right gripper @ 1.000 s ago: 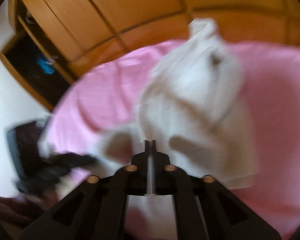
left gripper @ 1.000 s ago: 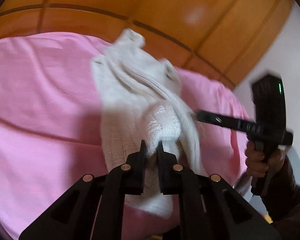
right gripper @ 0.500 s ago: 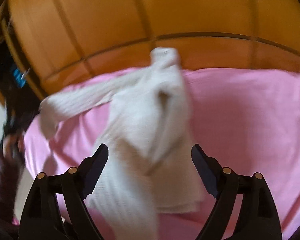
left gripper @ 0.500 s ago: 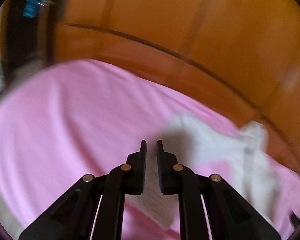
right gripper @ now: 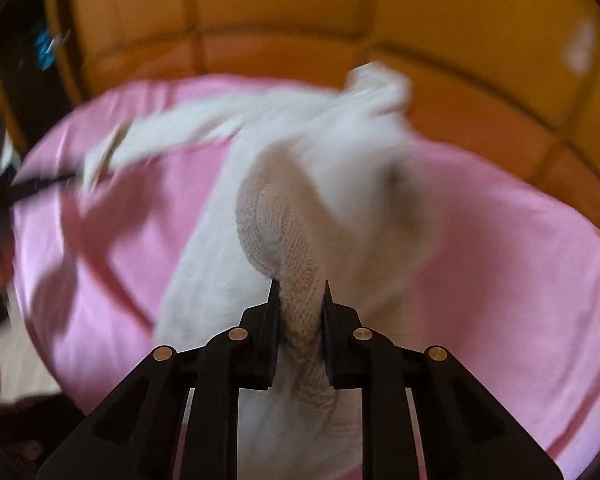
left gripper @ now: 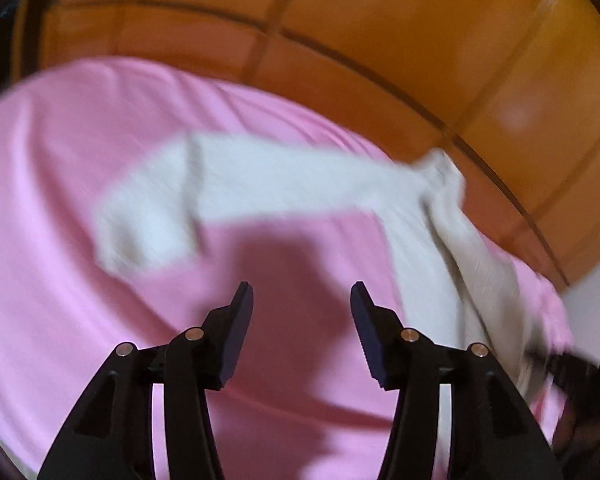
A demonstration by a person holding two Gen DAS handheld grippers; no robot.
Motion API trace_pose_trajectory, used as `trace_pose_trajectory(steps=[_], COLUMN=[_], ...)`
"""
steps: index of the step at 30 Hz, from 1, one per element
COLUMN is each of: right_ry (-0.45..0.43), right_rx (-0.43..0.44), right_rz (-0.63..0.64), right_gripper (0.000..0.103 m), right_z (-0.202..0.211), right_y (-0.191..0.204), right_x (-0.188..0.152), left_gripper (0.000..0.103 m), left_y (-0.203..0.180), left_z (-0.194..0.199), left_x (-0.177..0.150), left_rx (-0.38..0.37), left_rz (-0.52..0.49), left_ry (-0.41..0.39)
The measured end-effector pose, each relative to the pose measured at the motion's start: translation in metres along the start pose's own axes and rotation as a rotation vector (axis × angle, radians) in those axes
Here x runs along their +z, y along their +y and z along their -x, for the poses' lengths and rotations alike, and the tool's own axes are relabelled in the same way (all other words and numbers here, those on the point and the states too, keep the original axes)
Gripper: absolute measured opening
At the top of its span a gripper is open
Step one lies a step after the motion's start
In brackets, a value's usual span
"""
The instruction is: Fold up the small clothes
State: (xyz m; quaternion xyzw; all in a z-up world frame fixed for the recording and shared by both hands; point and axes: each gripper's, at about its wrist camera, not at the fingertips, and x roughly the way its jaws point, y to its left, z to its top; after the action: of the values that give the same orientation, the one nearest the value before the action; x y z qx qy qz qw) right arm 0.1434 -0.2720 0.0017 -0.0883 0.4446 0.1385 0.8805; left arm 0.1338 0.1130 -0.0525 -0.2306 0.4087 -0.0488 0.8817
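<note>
With the right tongs [right gripper: 299, 294] pinching the knit sweater [right gripper: 284, 240] and the left tongs [left gripper: 301, 300] spread empty above the pink bed sheet [left gripper: 60, 200], the outstretched sleeve [left gripper: 228, 192] risked collapsing crooked, since nothing supported it.

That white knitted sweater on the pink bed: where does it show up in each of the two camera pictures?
Left wrist view: the white sweater runs from centre-left to the lower right edge, beyond the open left gripper, which holds nothing.
Right wrist view: it fills the middle, a knitted fold pinched in the right gripper.
Shared landmark: the pink bedsheet with the orange wooden panelling behind it.
</note>
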Motion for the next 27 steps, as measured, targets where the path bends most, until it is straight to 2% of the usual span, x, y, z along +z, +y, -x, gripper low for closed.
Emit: trace_pose_trajectory(steps=[4, 5, 6, 7, 9, 11, 13, 14, 15, 16, 17, 18, 19, 20, 22, 23, 25, 27], right_ry=[-0.036, -0.035, -0.031, -0.013, 0.029, 0.077, 0.081, 0.073, 0.053, 0.035, 0.013, -0.01, -0.018, -0.016, 0.017, 0.033, 0.092, 0.127], right_rx=[-0.221, -0.287, -0.39, -0.504, -0.635, -0.7, -0.681, -0.663, -0.641, -0.635, -0.616, -0.532, -0.391, -0.288, -0.013, 0.068, 0.295, 0.449], right_rz=[-0.125, -0.153, -0.172, -0.196, -0.252, -0.369, -0.442, -0.47, -0.503, -0.509, -0.51, -0.506, -0.506, -0.507, -0.486, -0.477, -0.474, -0.471], right_gripper=[0.017, 0.017, 0.017, 0.017, 0.016, 0.017, 0.029, 0.051, 0.065, 0.068, 0.068, 0.068, 0.068, 0.068, 0.068, 0.068, 0.068, 0.065], right_z=[0.02, 0.021, 0.019, 0.014, 0.002, -0.014, -0.024, -0.025, -0.022, -0.021, -0.018, -0.013, -0.011, -0.012, -0.012, -0.013, -0.02, -0.029], right_y=[-0.093, -0.117, -0.143, -0.173, -0.222, -0.273, -0.299, -0.304, -0.305, -0.301, -0.294, -0.278, -0.26, -0.246, -0.194, -0.176, -0.124, -0.078], right_x=[0.011, 0.012, 0.014, 0.016, 0.015, 0.013, 0.01, 0.007, 0.004, 0.005, 0.005, 0.001, -0.005, -0.007, -0.023, -0.028, -0.044, -0.054], left_gripper=[0.057, 0.058, 0.058, 0.058, 0.058, 0.056, 0.056, 0.056, 0.056, 0.056, 0.054, 0.052, 0.047, 0.044, 0.04, 0.037, 0.035, 0.029], left_y=[-0.036, -0.041, -0.046, -0.052, -0.057, -0.067, -0.076, -0.081, -0.082, -0.083, -0.084, -0.086, -0.088, -0.091, -0.096, -0.1, -0.101, -0.104], left_z=[-0.019, -0.021, -0.025, -0.032, -0.046, -0.056, -0.065, -0.067, -0.067, -0.069, -0.072, -0.075, -0.078, -0.081, -0.085, -0.088, -0.09, -0.09], left_x=[-0.028, -0.033, -0.039, -0.044, -0.045, -0.052, -0.058, -0.06, -0.062, -0.063, -0.063, -0.064, -0.065, -0.067, -0.069, -0.07, -0.074, -0.079], left_rx=[-0.094, -0.117, -0.135, -0.148, -0.171, -0.197, -0.209, -0.222, -0.234, -0.242, -0.247, -0.262, -0.277, -0.29, -0.303, -0.316, -0.328, -0.337], left_rz=[-0.038, -0.041, -0.042, -0.043, -0.034, -0.02, -0.018, -0.015, -0.012, -0.009, -0.005, 0.006, 0.016, 0.023, 0.021, 0.021, 0.016, 0.017], left_ry=[0.062, 0.082, 0.105, 0.132, 0.171, 0.217, 0.248, 0.263, 0.272, 0.276, 0.28, 0.289, 0.3, 0.311, 0.317, 0.325, 0.337, 0.342])
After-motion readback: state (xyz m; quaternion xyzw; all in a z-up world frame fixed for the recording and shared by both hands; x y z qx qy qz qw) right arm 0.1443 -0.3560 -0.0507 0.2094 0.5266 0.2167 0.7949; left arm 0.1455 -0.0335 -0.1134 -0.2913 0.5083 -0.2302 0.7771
